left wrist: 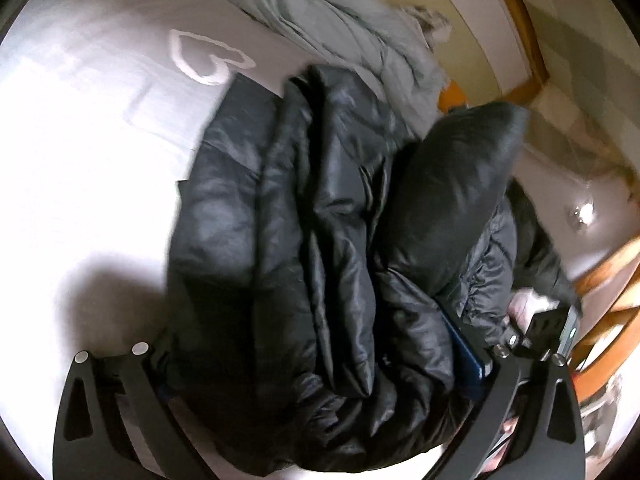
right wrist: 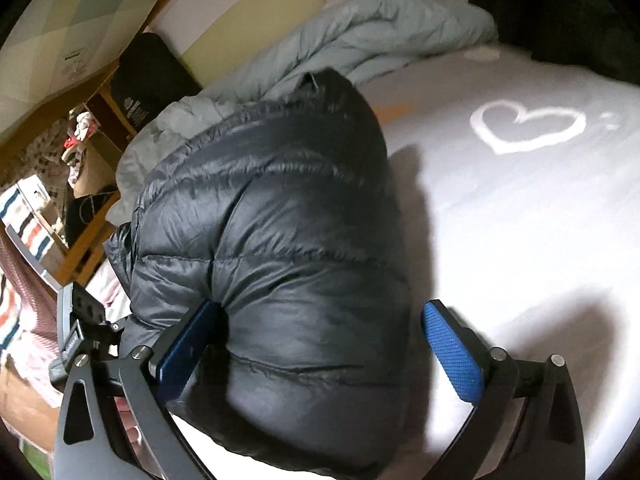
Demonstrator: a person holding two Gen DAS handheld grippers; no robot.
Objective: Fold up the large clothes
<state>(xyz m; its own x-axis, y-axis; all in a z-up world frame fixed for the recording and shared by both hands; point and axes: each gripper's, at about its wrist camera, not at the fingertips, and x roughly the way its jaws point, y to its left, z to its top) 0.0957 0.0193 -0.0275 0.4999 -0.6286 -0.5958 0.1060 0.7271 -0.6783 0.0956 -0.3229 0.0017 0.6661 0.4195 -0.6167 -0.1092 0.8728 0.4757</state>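
Black puffer jacket bulges between the spread right tool (left pad half-buried).

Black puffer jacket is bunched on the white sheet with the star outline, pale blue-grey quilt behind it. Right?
Nearly. The outline on the white sheet is a heart, not a star; the right wrist view shows it clearly. The black puffer jacket and pale blue-grey quilt are as you say.

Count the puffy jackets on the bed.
2. The black puffer jacket lies bunched between both grippers; the pale blue-grey puffer is crumpled behind it by the wall. Others may be hidden.
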